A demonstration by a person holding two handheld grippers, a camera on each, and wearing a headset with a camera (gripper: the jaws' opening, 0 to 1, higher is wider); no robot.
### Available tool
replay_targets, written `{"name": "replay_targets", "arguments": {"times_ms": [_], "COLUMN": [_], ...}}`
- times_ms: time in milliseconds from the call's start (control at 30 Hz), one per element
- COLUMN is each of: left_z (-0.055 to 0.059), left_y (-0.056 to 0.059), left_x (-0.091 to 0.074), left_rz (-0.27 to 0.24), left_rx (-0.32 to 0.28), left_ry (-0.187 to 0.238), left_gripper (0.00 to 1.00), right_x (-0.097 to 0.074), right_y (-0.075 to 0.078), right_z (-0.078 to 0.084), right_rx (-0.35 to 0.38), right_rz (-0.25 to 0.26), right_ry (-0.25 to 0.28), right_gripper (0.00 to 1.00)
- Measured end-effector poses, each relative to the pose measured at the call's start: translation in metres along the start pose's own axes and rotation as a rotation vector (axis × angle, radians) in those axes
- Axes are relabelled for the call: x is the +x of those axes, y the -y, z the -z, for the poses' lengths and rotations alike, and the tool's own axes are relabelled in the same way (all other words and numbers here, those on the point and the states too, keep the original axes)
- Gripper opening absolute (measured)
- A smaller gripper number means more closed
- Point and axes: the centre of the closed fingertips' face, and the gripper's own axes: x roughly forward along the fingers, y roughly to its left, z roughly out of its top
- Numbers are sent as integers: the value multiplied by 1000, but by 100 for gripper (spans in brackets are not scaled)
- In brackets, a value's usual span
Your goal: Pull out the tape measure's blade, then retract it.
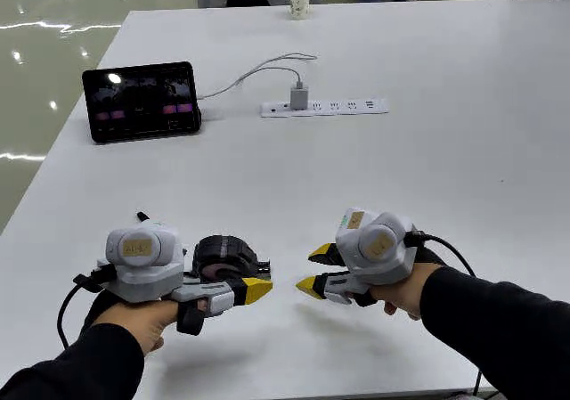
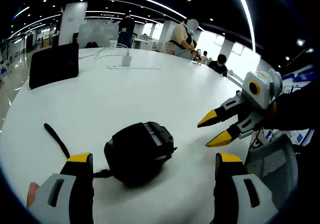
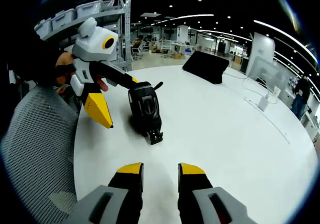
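— Far left?
— Tablet (image 1: 141, 102), propped on the table (image 1: 463, 151).
— Next?
— Left gripper (image 2: 154, 160), jaws spread wide, gripping nothing. Tape (image 1: 223, 256) lying on the table between them, closer to one jaw; blade in, hook at the case mouth.
— Touching a jaw?
— Cannot tell.
— And right?
— Right gripper (image 1: 314, 270), near the tape, jaws parted, empty, aimed at the hook. Farther back, cup (image 1: 300, 2) by the far edge, strip (image 1: 325, 107) with a charger (image 1: 298, 94) plugged in.
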Motion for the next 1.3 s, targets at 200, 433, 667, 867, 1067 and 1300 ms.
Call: {"name": "replay_targets", "arguments": {"times_ms": [200,433,667,867,1067,1300], "left_z": [-1,5,10,14,21,25], "left_y": [1,-12,-21,-31,-40,-49], "left_x": [-11,-29,-50,-64,-77,-89], "left_rz": [51,71,70,68,66,56], "left_rx": [42,66,113,133,122,134], "left_ry": [1,-29,-57,-72,-87,-104], "left_gripper": [99,99,99,99,99,99], "right_x": [-17,-41,-65,-87,-107,-128], "right_y": [6,15,19,30,38,44], "right_z": [15,32,40,53,64,82], "right_rx": [25,68,42,120,112,165], "right_rz": [28,68,103,132,161,178], "right_ry": [-2,0,-3,10,-6,-18], "right_gripper": [28,34,40,45,52,62]}}
